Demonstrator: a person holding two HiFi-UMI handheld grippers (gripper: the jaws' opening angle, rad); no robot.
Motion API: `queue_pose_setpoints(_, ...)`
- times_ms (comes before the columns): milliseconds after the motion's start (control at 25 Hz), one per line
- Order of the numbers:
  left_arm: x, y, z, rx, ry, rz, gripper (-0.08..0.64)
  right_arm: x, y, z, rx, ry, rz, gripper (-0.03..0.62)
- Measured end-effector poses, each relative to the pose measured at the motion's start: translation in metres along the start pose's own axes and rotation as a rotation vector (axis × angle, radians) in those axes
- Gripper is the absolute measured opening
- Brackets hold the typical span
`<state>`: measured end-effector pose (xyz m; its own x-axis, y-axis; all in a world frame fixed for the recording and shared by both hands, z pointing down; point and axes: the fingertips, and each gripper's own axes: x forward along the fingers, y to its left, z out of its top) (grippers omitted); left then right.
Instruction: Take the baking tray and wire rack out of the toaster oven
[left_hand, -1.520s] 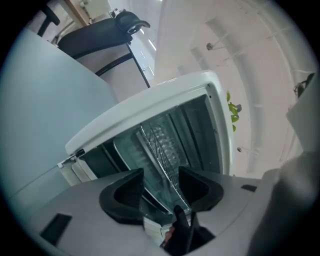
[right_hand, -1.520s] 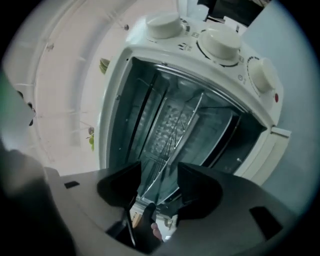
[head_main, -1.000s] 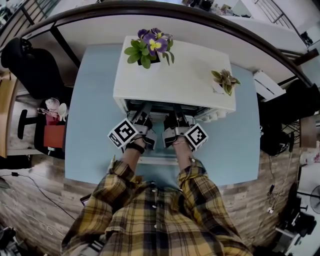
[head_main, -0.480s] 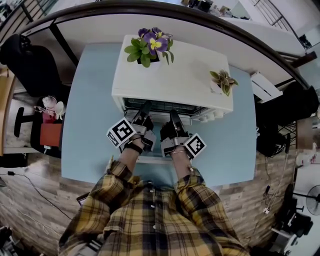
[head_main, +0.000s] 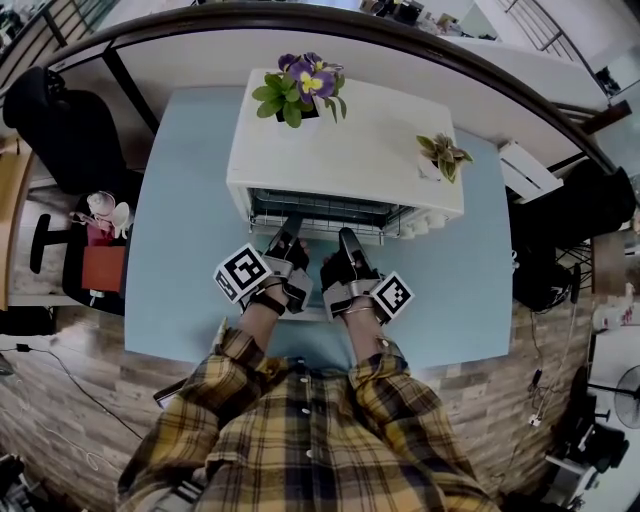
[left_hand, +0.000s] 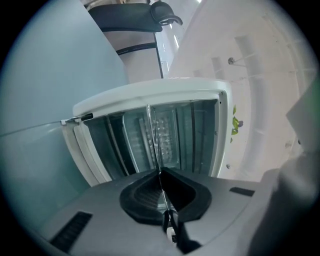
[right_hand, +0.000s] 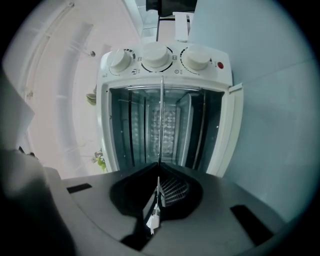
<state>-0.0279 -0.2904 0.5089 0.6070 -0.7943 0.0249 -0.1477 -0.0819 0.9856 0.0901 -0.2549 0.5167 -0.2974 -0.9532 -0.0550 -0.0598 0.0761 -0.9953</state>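
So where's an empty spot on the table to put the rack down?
The blue table is bare left of the oven and also right of it. The oven's top is free between the flower pot and the little plant. In front it's crowded: the rack sticks out there.

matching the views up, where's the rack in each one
head view: rack is the wire grid at the oven's open front, upper centre.
left gripper view: rack is edge-on, a thin near-upright line at centre.
right gripper view: rack is edge-on again, a thin upright line at centre.
shared landmark: the white oven, open in all three.
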Motion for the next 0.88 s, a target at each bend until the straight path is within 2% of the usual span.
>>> queue_pose_setpoints(280,-0.01,-0.001,-0.006,-0.007,0.025,0.003,-0.003,-0.004,-0.001,-0.004,0.079,-0.039,-0.003,0.014)
queue_pose_setpoints(640,-0.036,-0.001,-0.021,-0.026,0.045,-0.004,-0.005,-0.03,0.002,-0.018,0.072,-0.041,0.017,0.009)
queue_pose_setpoints(880,-0.062,0.0,-0.034,-0.008,0.05,0.001,-0.003,-0.056,0.001,-0.032,0.072,-0.012,0.023,0.009)
